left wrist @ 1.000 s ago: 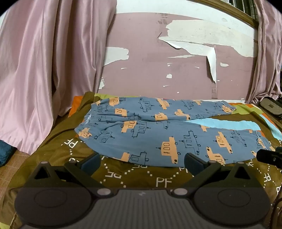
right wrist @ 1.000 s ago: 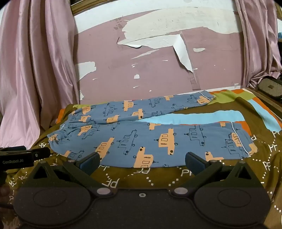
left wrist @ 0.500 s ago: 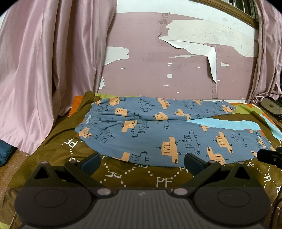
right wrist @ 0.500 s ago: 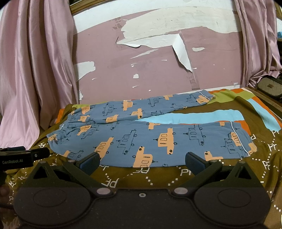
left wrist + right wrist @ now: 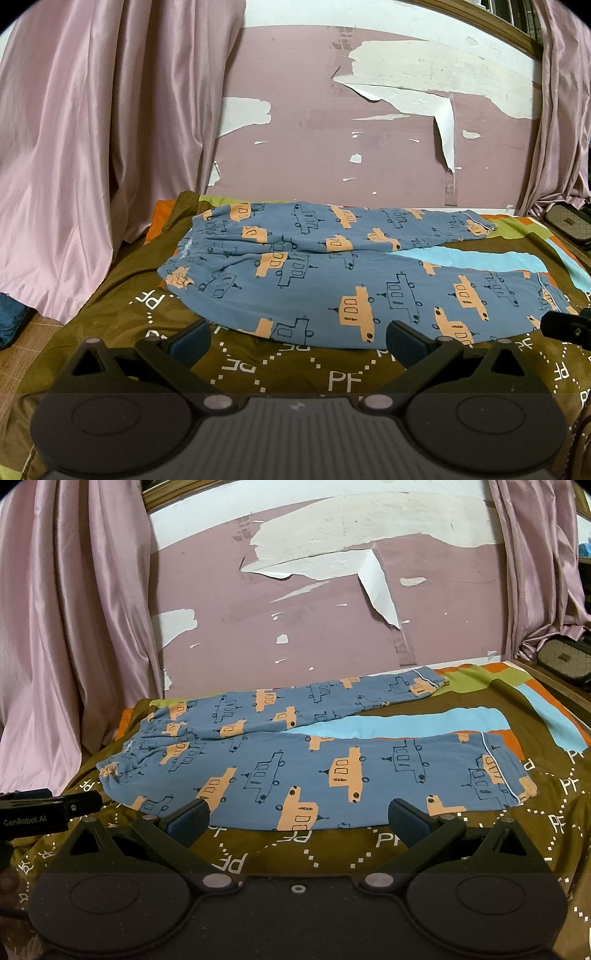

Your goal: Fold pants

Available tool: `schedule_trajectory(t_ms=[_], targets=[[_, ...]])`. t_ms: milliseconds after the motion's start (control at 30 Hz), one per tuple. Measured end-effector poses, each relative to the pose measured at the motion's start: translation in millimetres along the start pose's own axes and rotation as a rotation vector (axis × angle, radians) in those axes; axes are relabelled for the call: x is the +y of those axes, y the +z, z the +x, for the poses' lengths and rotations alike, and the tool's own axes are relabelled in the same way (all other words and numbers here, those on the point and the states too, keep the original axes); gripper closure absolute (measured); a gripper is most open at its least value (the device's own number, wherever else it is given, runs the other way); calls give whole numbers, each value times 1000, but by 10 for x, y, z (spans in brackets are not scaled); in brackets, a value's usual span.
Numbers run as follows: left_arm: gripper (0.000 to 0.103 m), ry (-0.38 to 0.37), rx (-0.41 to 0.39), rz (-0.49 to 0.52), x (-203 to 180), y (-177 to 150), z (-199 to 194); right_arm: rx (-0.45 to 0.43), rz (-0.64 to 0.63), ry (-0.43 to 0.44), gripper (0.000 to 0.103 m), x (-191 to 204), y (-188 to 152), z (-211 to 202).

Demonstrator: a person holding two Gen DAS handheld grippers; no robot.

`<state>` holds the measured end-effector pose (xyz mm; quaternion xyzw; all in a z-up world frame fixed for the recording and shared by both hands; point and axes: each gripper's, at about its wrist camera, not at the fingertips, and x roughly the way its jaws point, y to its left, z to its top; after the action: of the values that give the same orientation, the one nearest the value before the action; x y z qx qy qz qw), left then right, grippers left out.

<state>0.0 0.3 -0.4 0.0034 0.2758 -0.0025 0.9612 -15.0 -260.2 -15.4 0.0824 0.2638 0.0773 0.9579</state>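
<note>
Blue pants [image 5: 332, 273] spread flat on bed [image 5: 280, 369], waistband left, 2 legs apart rightward. Left gripper [image 5: 295, 338] spread wide, empty, just short of near hem. Right gripper [image 5: 297, 816] likewise gaping, empty.

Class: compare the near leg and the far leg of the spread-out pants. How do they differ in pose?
The near leg lies close to the bed's front edge; the far leg lies toward the wall, angling away, so their cuffs sit apart. Both lie flat, unfolded, sharing one blue vehicle print.
</note>
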Motion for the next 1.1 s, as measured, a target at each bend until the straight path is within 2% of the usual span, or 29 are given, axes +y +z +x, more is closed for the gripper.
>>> schedule_trajectory(t_ms=[733, 1000, 1100], targets=[[0, 2, 12, -4, 63, -54, -6, 17, 15, 3, 0, -15, 0, -5], [0, -6, 86, -9, 21, -94, 139, 36, 0, 19, 0, -4, -3, 30], [0, -15, 96, -37, 53, -42, 187, 15, 6, 30, 0, -42, 56, 8]])
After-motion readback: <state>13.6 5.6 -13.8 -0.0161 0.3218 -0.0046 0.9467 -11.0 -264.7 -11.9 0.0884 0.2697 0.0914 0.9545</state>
